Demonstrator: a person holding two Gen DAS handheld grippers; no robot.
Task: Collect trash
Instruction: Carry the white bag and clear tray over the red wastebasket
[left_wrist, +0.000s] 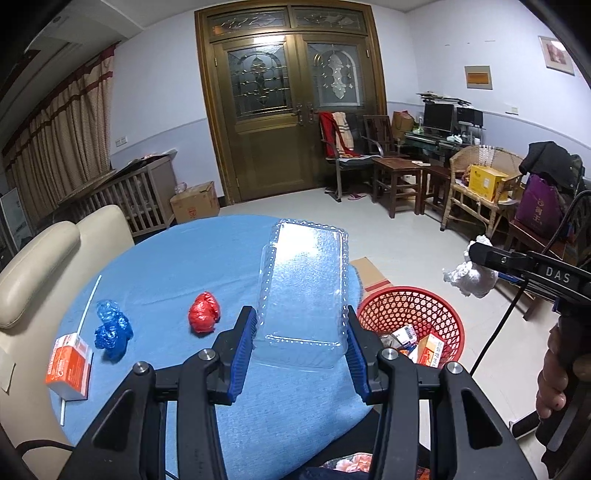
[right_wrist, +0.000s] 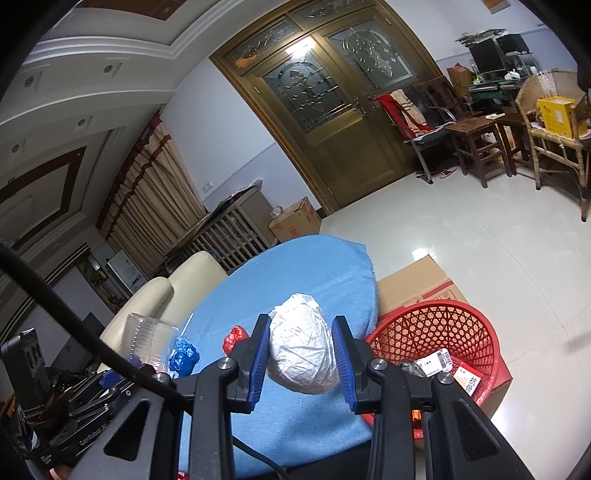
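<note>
My left gripper (left_wrist: 301, 323) is shut on a clear plastic clamshell box (left_wrist: 304, 284) and holds it above the blue-clothed round table (left_wrist: 177, 258). My right gripper (right_wrist: 300, 332) is shut on a crumpled white paper ball (right_wrist: 301, 350), also seen in the left wrist view (left_wrist: 471, 277), held above the table edge near the red mesh basket (right_wrist: 436, 325). The basket (left_wrist: 410, 310) stands on the floor at the table's right and holds some boxes. On the table lie a red wad (left_wrist: 204, 313), a blue wad (left_wrist: 110, 330), an orange-white carton (left_wrist: 70, 365) and a white straw (left_wrist: 86, 306).
A cream armchair (left_wrist: 40, 258) stands left of the table. A flat cardboard box (right_wrist: 417, 284) lies under the basket. Chairs, small wooden tables and a wicker bench (left_wrist: 480, 195) line the far right wall. Open tiled floor lies before the wooden doors (left_wrist: 291, 122).
</note>
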